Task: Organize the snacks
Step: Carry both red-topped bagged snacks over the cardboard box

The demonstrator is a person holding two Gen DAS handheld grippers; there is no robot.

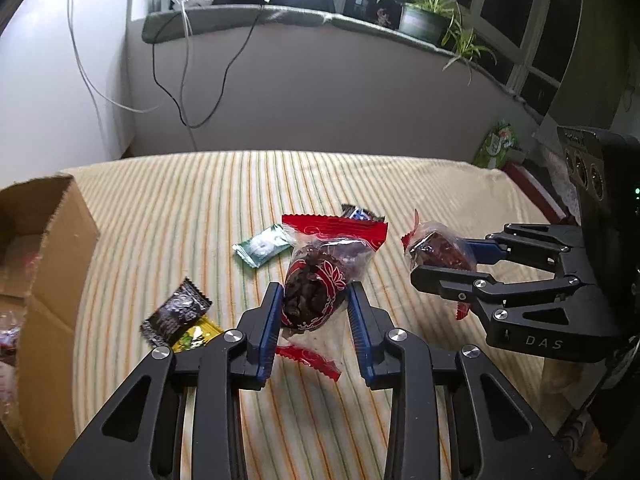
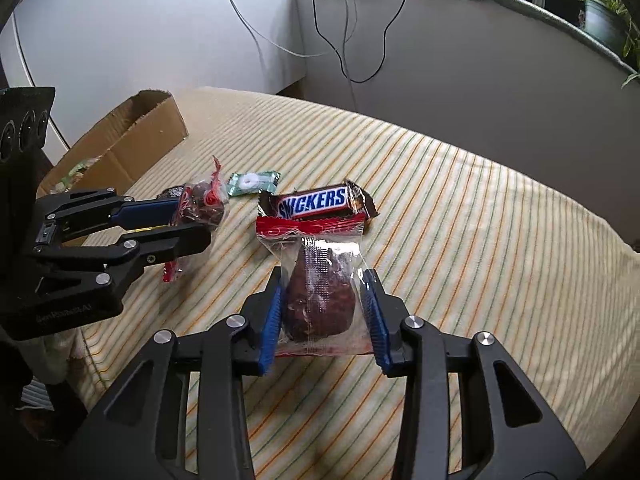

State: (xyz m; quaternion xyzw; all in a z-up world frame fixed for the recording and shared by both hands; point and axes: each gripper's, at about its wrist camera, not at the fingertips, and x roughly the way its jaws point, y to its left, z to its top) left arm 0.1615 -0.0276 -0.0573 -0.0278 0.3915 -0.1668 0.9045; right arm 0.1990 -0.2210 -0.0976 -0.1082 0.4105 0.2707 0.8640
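Note:
My left gripper (image 1: 314,300) is shut on a red-and-clear wrapped date snack (image 1: 316,284), held above the striped cloth (image 1: 200,208). My right gripper (image 2: 324,300) is shut on a second red-and-clear wrapped date snack (image 2: 320,300). Each gripper also shows in the other view: the right gripper (image 1: 440,260) at the right with its snack (image 1: 438,250), and the left gripper (image 2: 196,220) at the left with its snack (image 2: 204,200). A Snickers bar (image 2: 316,202), a green mint packet (image 2: 252,182), a black wrapped snack (image 1: 176,312) and a yellow packet (image 1: 198,334) lie on the cloth.
An open cardboard box (image 1: 44,248) with several snacks inside stands at the table's left; it also shows in the right wrist view (image 2: 132,136). Behind the table are a wall, hanging cables (image 1: 180,80) and a windowsill with potted plants (image 1: 432,16). A green bag (image 1: 496,144) sits far right.

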